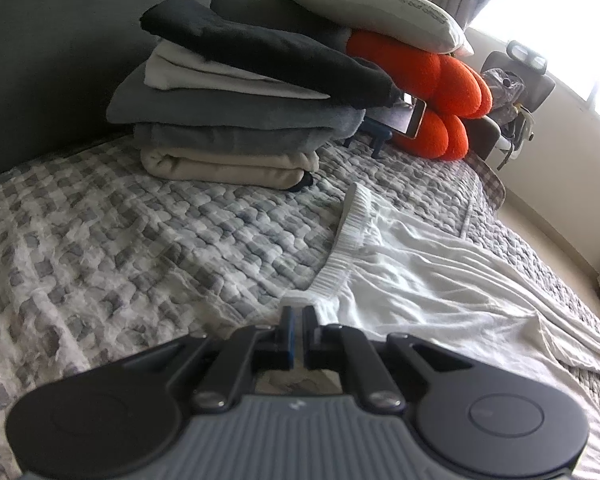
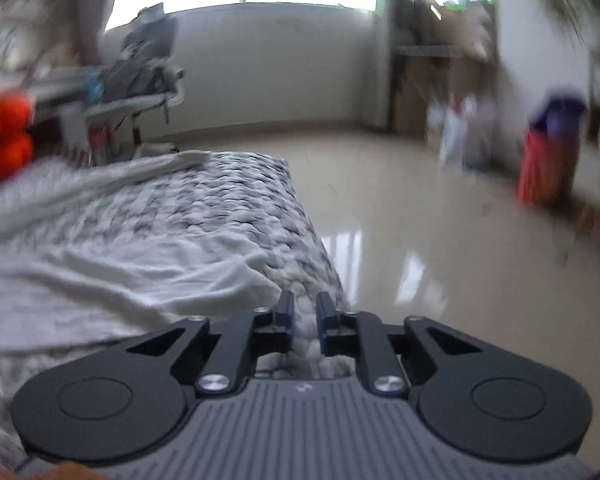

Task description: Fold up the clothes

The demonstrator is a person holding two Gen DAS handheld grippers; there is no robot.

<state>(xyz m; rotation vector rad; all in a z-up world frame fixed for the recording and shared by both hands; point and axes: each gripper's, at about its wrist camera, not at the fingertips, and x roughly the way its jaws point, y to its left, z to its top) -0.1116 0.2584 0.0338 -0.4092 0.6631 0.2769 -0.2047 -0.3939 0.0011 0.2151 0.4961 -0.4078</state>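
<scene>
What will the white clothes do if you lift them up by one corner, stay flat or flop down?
Probably flop. The white garment lies in soft wrinkles on the quilt, so it looks thin and limp. It seems light too, and the part not held would likely hang and drag. Its ribbed waistband looks thicker and may droop less.
</scene>
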